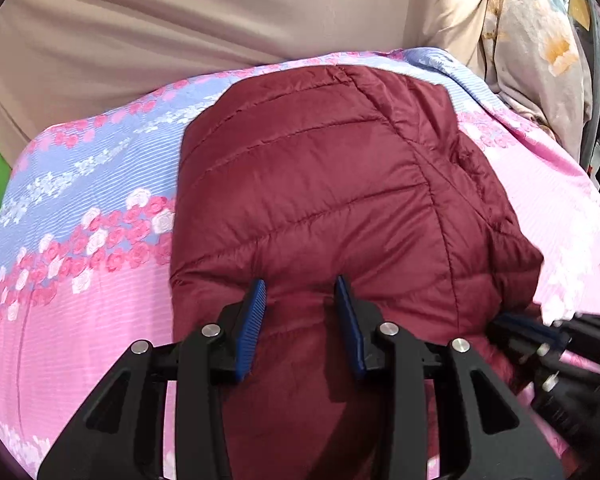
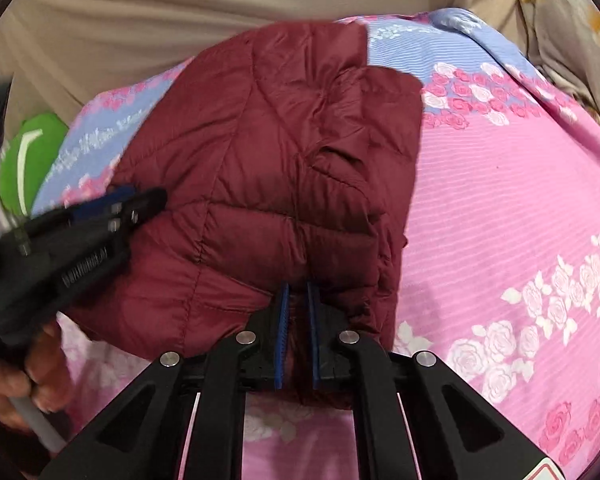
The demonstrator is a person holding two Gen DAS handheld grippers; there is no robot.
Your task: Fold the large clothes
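- Because its quilted shell looks puffy and glossy, the maroon down jacket (image 1: 320, 184) should handle as light, soft and springy, likely slippery under the pads, and any fold may puff back open unless pressed flat.
- It lies partly folded in the middle of the floral bedspread (image 1: 80, 320), with a bunched, sleeve-like fold along its 3 o'clock side in the left wrist view.
- My judgement is that the stitched seams and hem edges give the surest hold; a pinch in the middle of a padded panel would probably slide off.
- At 6 o'clock in its own view, the right gripper (image 2: 298, 292) has its fingers nearly together, clamped on a ridge of fabric at the jacket's near edge.
- Over the near part of the jacket, the left gripper (image 1: 300, 292) has its fingers apart, with cloth between them but not pinched.
- Beyond the bedspread at 12 o'clock hangs a beige cloth (image 1: 180, 20).
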